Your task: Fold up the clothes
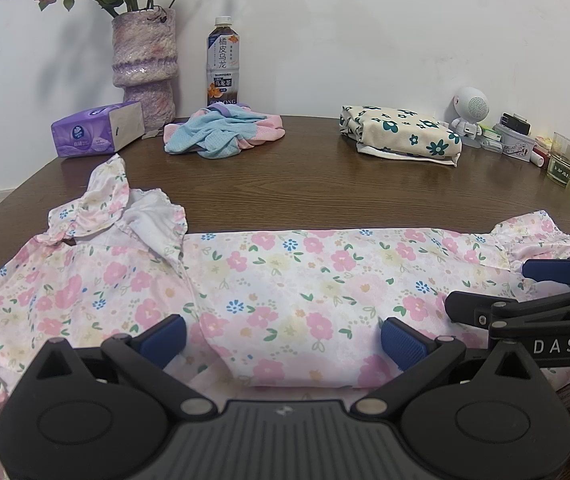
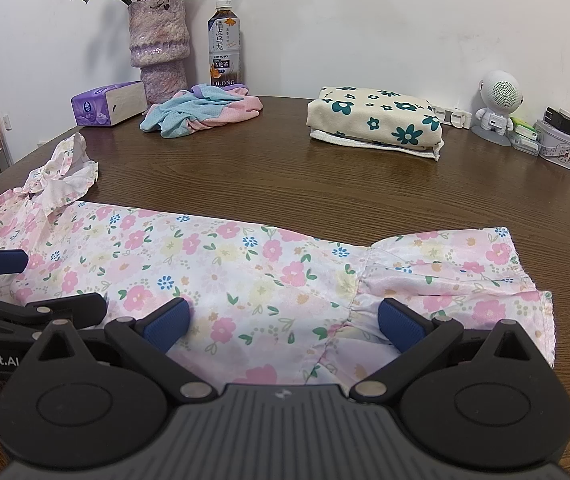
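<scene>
Brown wood counter [image 1: 325, 168] against white wall. Floral garment [image 1: 269, 280] flat at near edge, long axis left-right, collar end left, ruffled hem right. Left hand-held gripper [image 1: 283, 340] and right hand-held gripper [image 2: 283, 320] both spread wide over fabric, gripping nothing.

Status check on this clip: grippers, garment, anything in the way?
Left gripper open, right gripper open, both over the floral dress. Dress flat on table, partly folded lengthwise. Nothing in the way.
</scene>
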